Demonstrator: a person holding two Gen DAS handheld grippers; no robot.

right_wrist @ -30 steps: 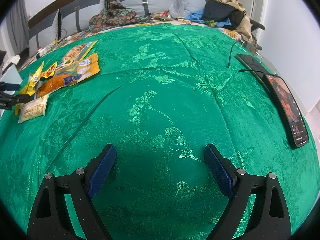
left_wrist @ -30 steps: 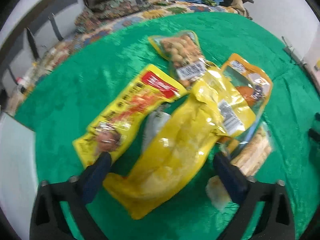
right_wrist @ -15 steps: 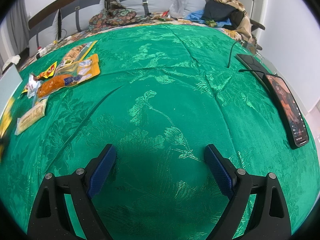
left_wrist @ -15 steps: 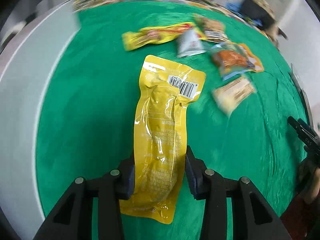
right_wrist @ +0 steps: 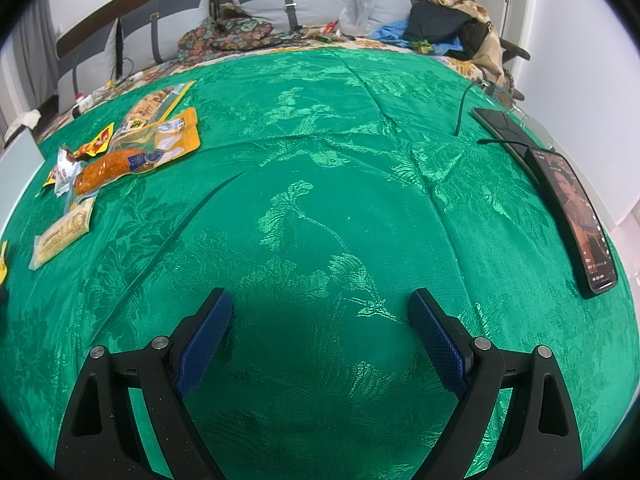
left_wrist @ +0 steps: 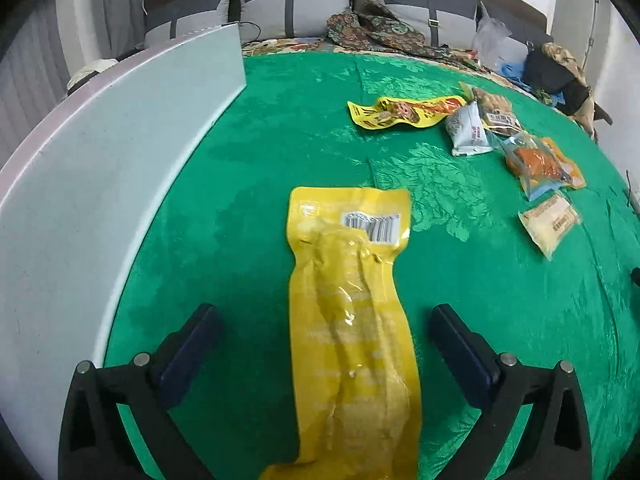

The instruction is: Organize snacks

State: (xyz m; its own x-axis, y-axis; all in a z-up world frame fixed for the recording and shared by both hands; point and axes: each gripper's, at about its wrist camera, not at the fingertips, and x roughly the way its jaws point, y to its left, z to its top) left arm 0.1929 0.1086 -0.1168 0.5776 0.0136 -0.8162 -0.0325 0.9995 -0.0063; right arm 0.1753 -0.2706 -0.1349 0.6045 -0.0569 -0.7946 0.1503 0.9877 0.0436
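A long yellow snack pack [left_wrist: 352, 312] lies flat on the green cloth, barcode end away from me. My left gripper [left_wrist: 324, 332] is open, its fingers wide apart on either side of the pack and not touching it. Other snacks lie at the far right: a yellow-red pack [left_wrist: 404, 112], a white packet [left_wrist: 468, 130], a nut pack [left_wrist: 496, 110], an orange pack [left_wrist: 540, 164] and a pale cracker pack [left_wrist: 550, 226]. My right gripper [right_wrist: 320, 328] is open and empty over bare cloth; the snack group [right_wrist: 132, 152] lies at its far left.
A pale grey board [left_wrist: 100, 184] runs along the left edge of the cloth. A phone [right_wrist: 576, 216], a dark device [right_wrist: 500, 124] and a cable [right_wrist: 464, 108] lie at the right edge. Cushions and clothes lie behind the cloth.
My left gripper carried the yellow pack out of the snack pile to the left, set it on the cloth and opened. My right gripper has not moved.
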